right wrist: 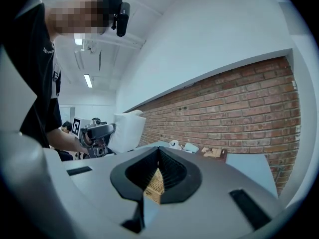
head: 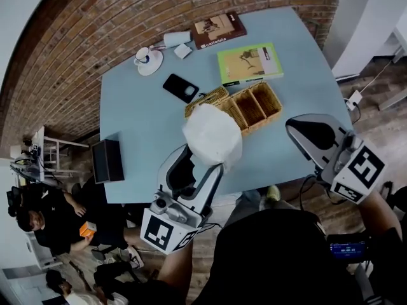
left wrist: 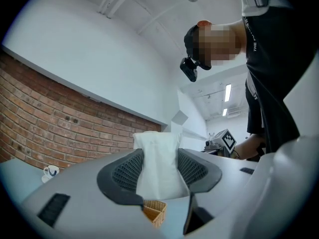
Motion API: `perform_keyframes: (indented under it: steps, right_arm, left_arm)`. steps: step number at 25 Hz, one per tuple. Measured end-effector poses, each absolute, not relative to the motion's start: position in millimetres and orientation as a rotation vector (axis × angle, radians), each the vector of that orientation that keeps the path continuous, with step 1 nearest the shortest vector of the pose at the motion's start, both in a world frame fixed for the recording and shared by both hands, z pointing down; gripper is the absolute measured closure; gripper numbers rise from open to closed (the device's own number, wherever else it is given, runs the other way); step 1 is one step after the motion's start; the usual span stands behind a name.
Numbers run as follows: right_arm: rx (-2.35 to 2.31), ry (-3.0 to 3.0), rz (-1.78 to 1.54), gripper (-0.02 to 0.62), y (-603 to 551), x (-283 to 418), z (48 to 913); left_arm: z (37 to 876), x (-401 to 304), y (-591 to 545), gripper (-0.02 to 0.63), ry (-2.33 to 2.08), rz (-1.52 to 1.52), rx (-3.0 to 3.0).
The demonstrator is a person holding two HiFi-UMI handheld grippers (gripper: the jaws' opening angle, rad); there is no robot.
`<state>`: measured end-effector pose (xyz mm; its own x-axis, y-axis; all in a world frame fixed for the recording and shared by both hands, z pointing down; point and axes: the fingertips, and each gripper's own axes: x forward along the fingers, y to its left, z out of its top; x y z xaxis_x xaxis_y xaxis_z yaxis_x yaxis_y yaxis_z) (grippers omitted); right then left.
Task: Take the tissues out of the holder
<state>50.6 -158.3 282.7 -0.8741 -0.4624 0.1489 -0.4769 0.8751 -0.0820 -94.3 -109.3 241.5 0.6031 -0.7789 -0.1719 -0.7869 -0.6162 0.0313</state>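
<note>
A white pack of tissues [head: 213, 135] hangs in the air above the table's near edge, with my left gripper [head: 203, 162] shut on its lower end. In the left gripper view the tissues [left wrist: 157, 146] stand upright, pinched between the two black pads [left wrist: 124, 171]. The wicker holder [head: 272, 108], with several compartments, sits on the blue table [head: 140, 119] just beyond the pack. My right gripper [head: 295, 127] hovers near the holder's right end, shut, with nothing between its pads [right wrist: 172, 171]. From the right gripper view, the held tissues [right wrist: 127, 131] show at the left.
On the far half of the table lie a green book [head: 250, 63], a brown book [head: 218, 30], a black phone [head: 180, 88], a cup on a saucer [head: 147, 59] and a white roll [head: 177, 39]. A black box [head: 107, 161] sits by the left edge. People sit at lower left [head: 38, 215].
</note>
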Motion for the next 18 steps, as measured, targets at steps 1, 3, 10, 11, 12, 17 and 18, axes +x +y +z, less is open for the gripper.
perform_keyframes:
  steps: [1,3,10,11,12,17,18]
  right_arm:
    - [0.726,-2.925,0.184,0.601,-156,54,282]
    - [0.710,-2.936,0.202,0.601,-152,60,283]
    - [0.622,-2.980,0.239,0.601,-132,67,285]
    - [0.615,-2.986,0.240,0.601,-131,68,285]
    - [0.611,-2.990,0.242,0.601,-130,68,285]
    - [0.603,-2.992,0.237,0.601,-122,64,287]
    - [0.609,-2.992,0.239,0.601,-121,63,286]
  left_arm:
    - [241,-91,-106,0.371,1.365,0.255,-2.764]
    - [241,-85,-98,0.371,1.390,0.248,-2.752]
    - [244,-71,-69,0.371,1.483,0.243,-2.705]
    - [244,-70,-66,0.371,1.489,0.243,-2.700]
    - [245,-69,-63,0.371,1.494,0.242,-2.695]
    - [250,-73,-52,0.371,1.506,0.237,-2.698]
    - [250,-74,-50,0.371,1.504,0.243,-2.704]
